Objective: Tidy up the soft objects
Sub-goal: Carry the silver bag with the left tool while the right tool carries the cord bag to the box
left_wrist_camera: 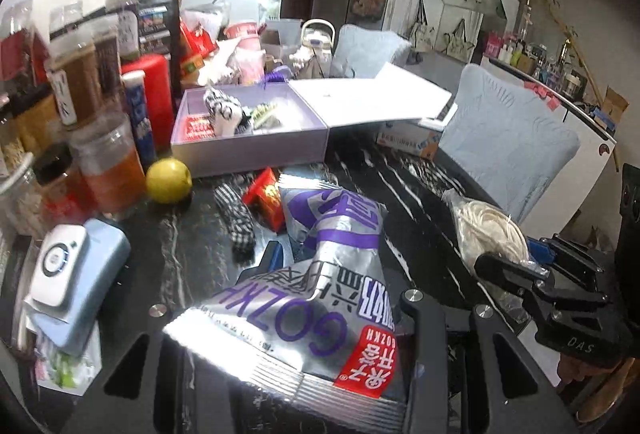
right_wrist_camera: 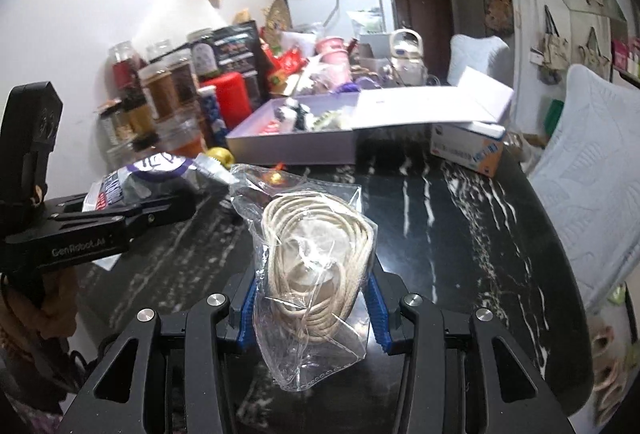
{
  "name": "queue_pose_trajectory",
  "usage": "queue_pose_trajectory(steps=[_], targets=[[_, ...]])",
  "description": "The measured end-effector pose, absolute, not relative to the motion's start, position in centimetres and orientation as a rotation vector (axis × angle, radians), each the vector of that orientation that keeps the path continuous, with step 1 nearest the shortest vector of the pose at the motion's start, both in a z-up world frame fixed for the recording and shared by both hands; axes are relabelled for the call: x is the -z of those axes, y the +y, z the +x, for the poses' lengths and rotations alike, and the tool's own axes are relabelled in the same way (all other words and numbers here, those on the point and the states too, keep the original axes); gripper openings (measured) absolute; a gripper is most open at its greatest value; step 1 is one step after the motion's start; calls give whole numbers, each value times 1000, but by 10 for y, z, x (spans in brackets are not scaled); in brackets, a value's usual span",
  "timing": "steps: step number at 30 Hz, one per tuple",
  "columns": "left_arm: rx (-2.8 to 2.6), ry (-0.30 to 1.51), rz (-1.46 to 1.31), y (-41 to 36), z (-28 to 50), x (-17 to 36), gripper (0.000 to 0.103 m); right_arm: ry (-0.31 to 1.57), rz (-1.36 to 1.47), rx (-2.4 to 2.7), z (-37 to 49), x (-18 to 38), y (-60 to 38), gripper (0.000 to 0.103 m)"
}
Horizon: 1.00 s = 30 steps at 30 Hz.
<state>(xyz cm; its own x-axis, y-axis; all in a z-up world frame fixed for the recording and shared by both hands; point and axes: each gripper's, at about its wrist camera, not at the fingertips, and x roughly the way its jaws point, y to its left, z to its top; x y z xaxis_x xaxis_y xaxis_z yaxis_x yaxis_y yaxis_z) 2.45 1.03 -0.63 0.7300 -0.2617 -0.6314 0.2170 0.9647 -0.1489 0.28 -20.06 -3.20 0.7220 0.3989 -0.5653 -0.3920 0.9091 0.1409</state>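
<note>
Left gripper (left_wrist_camera: pixel 336 294) clamped on silver snack bag (left_wrist_camera: pixel 320 274); right gripper (right_wrist_camera: pixel 312 298) clamped on bagged cord coil (right_wrist_camera: pixel 316 266); carry both far-left, lower gently into open box (left_wrist_camera: pixel 256 150), avoid crushing

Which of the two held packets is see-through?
The bag of cord in the right gripper; the left gripper holds an opaque silver snack bag.

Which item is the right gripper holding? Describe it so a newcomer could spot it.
On the black marble-patterned table, in front of the open lavender box, the right gripper is shut on a clear plastic bag of coiled cream cord. Unlike the shiny silver-and-purple snack bag in the left gripper beside it, this bag is see-through with pale looped cord inside.
</note>
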Motion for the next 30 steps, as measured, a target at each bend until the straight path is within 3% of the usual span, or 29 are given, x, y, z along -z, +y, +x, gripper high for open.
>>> queue_pose_trajectory(steps=[15,30], targets=[[210,590,-64,35,38,-50,40,512,-25,-574,27,-21,-170,44],[158,524,-73,40,127,-91,40,460,-15,-618,124,-63,-165,44]])
